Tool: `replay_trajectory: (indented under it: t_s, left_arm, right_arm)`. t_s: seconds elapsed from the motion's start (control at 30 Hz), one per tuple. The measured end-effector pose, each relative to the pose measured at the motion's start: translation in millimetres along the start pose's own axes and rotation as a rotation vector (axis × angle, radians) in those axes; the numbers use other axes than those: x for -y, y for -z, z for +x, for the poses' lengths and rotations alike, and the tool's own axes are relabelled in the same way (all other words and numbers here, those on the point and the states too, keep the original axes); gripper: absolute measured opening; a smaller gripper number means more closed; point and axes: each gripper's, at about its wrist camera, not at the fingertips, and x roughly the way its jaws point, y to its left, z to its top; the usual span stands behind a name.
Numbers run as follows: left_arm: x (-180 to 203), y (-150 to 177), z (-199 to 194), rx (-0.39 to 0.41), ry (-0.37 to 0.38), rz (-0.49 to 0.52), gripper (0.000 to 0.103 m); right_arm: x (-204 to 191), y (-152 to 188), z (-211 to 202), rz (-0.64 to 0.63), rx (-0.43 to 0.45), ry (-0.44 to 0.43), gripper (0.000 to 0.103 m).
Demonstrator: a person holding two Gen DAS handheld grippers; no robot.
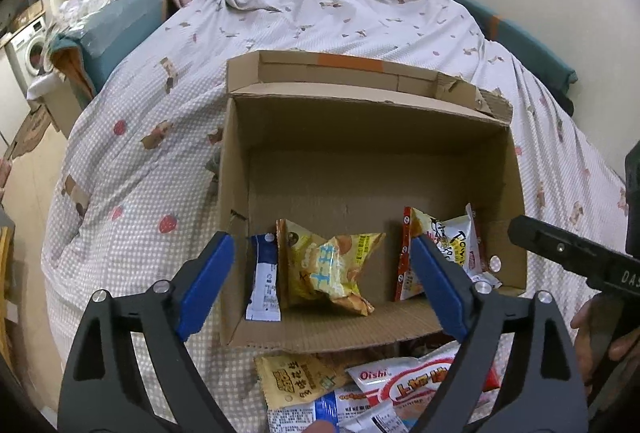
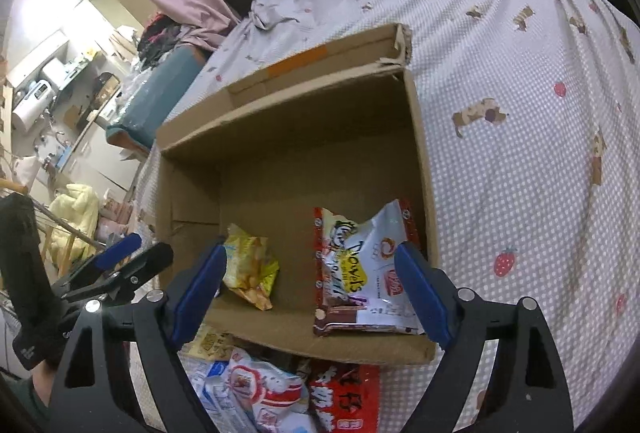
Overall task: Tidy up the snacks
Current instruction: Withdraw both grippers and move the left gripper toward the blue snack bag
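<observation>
While both of my grippers hang over the cardboard box [image 1: 236, 193], I check what is packed and what is not. My left gripper [image 1: 322, 287] has its fingers spread wide and holds nothing. My right gripper [image 2: 316, 287] is spread wide too, and it is empty.

Inside the box, a blue and white packet [image 1: 262, 279] leans on the left wall. A yellow bag [image 1: 328, 273] stands just beside it. A red and white bag [image 2: 360, 273] rests near the right wall. More snacks wait on the bed, just outside the near edge of the box. I see a yellow packet [image 1: 296, 377], an Oishi bag [image 1: 404, 385] and a red bag [image 2: 348, 397] in that pile [image 2: 256, 389].

I think the next job is to pick one snack from the pile. To do it well, I would lower one gripper and keep the other out of its way. I would pinch a bag by its flat sealed edge, not the puffy middle, so it does not pop or slip. Then I would stand it in the gap between the yellow bag and the red and white bag.
</observation>
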Motion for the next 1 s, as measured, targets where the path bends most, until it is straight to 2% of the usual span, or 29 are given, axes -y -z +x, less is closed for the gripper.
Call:
replay_trajectory:
  t_s: [0.5,1.0]
  left_arm:
    - [-10,26,-52,0.026,-0.017,0.004,0.091]
    - [-26,70,-92,0.017,-0.052,-0.018,0.091]
  right_arm:
    - [-16,25,-38,-0.009,0.039,0.01,0.089]
    - [-15,74,-74,0.026,0.035,0.004,0.089]
